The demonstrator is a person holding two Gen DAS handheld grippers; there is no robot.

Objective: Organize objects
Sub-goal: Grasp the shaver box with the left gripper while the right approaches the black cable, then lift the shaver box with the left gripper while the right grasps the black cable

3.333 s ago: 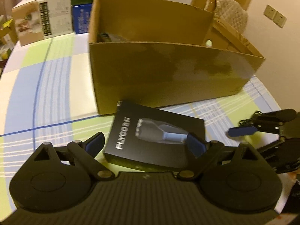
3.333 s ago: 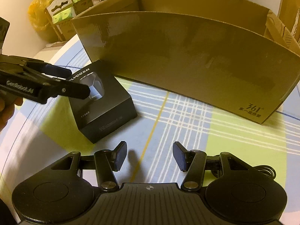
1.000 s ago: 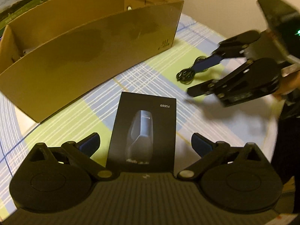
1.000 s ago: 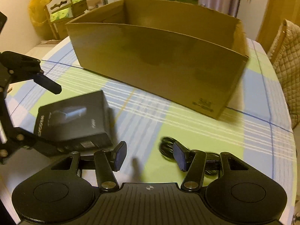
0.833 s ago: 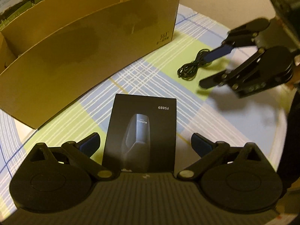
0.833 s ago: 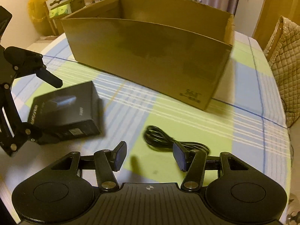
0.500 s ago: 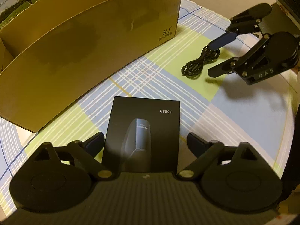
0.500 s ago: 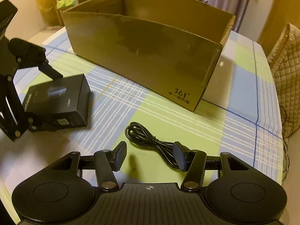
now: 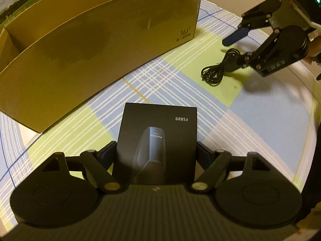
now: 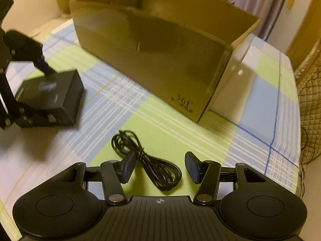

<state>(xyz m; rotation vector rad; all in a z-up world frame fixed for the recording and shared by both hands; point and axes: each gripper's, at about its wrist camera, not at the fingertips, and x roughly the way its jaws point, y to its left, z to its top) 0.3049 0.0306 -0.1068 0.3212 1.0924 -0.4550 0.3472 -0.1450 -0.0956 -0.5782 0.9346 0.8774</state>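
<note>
A black shaver box (image 9: 158, 138) marked FS889 lies on the checked tablecloth, and my left gripper (image 9: 155, 154) is shut on its two sides. The same box shows in the right wrist view (image 10: 50, 94) at the left, with the left gripper's fingers around it. A coiled black cable (image 10: 148, 160) lies between the open fingers of my right gripper (image 10: 159, 166), which is low over it. The cable also shows in the left wrist view (image 9: 218, 70), under the right gripper (image 9: 234, 50). A big open cardboard box (image 9: 96, 38) stands behind both.
The cardboard box (image 10: 160, 46) fills the back of the table. A quilted chair (image 10: 311, 92) stands at the right edge. The table's rounded edge (image 9: 309, 92) runs close to the right gripper. Boxes and a yellow bag stand beyond the far left.
My left gripper has closed its fingers onto the sides of the shaver box. My right gripper has moved forward and down so the cable now lies between its open fingers.
</note>
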